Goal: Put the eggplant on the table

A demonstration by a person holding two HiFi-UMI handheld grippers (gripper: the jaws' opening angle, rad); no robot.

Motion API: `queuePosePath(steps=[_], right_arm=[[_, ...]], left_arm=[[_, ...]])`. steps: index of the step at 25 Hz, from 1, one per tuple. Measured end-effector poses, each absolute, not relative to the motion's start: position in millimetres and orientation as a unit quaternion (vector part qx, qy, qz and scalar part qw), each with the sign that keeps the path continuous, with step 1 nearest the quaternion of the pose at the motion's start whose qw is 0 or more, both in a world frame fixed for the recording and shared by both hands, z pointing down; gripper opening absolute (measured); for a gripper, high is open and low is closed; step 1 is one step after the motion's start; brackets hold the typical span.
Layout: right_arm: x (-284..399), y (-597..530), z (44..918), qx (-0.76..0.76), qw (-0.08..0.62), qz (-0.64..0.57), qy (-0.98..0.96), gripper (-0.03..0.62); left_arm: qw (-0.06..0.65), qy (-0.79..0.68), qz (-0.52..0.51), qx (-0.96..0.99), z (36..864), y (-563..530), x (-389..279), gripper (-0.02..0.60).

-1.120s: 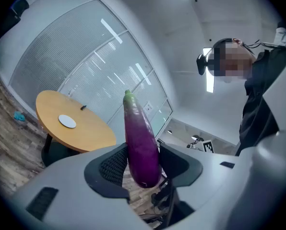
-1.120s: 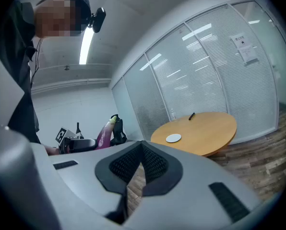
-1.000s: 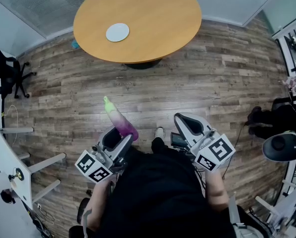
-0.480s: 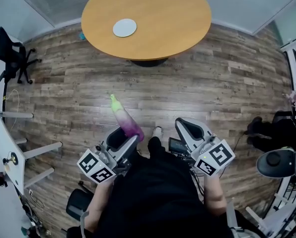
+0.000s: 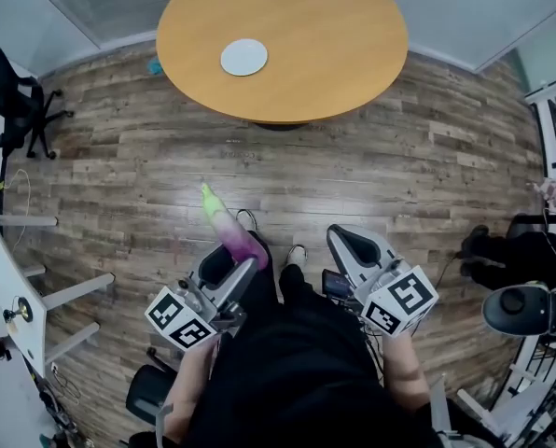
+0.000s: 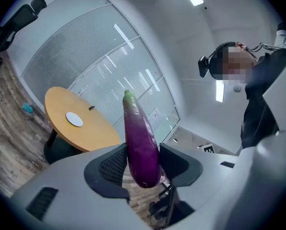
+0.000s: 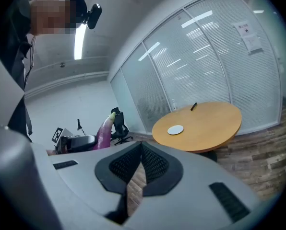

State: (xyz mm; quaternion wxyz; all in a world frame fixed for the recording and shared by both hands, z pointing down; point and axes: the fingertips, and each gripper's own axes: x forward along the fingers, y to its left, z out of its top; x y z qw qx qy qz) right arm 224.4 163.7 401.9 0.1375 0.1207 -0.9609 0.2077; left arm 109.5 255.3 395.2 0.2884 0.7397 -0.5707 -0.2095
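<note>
Shift: round table (image 5: 308, 63) is sitting further right in the head view than a second ago, white plate (image 5: 244, 57) lying on it.
Left gripper (image 5: 228, 270): is clamping the eggplant (image 5: 229, 230) by its fat purple end, green tip pointing ahead of the jaws.
Right gripper (image 5: 349, 245): is riding beside the left, jaws pressing together on nothing.
Eggplant: is hanging over the wood floor (image 5: 427, 175), well short of the table ahead.

The eggplant (image 6: 142, 143) has smooth, glossy purple skin. The left gripper (image 6: 143, 164) is matt grey plastic — its pads (image 6: 115, 166) black and ribbed. The table (image 5: 306, 54) has a smooth wood-look top; the floor (image 5: 427, 185) — grainy planks, faintly shiny.
</note>
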Motion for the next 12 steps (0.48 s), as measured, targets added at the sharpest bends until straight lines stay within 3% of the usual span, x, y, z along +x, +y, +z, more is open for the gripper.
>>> queuePosePath(steps=[12], right_arm=[[112.6, 114.3, 361.7, 0.16, 0.117, 0.16, -0.967, 0.015]], left_arm=[[0.24, -0.56, -0.234, 0.758, 369.3, 197.5, -13.3, 0.219]])
